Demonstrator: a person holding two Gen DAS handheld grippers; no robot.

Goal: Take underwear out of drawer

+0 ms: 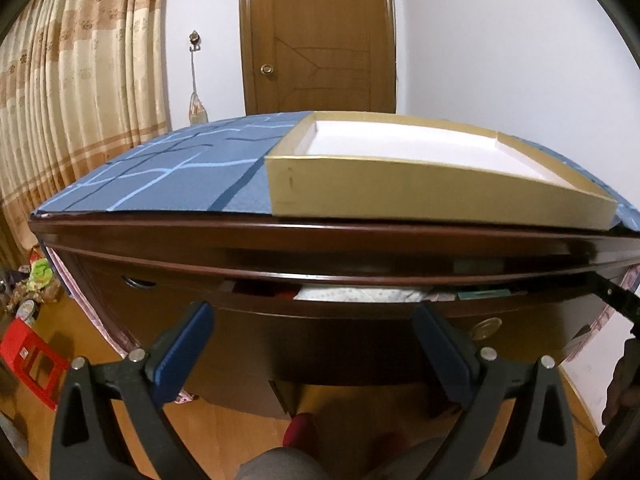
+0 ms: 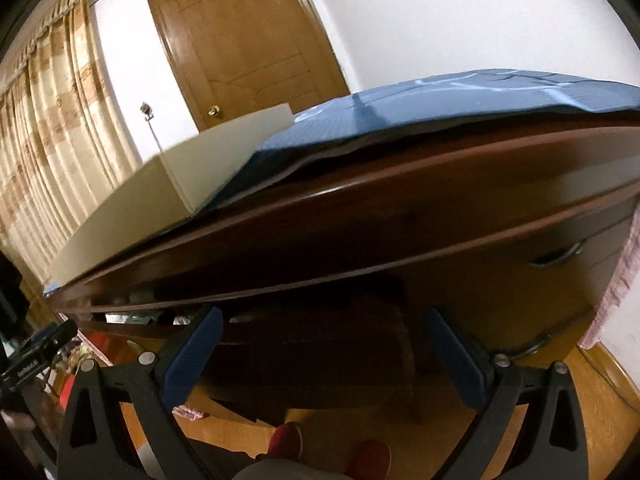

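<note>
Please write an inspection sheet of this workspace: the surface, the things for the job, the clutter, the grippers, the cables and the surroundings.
Surface: dark wooden dresser, its top covered by a blue patterned cloth.
Job's things: drawer partly open; a white patterned fabric shows in the gap, kind not clear.
Clutter: shallow cardboard tray on the cloth, its white inside bare; red stool and small items on the floor.
Grippers: left gripper open, holding nothing; right gripper open, holding nothing.
Cables: nothing seen.
Surroundings: wooden door, beige curtains, white wall, wooden floor.
</note>
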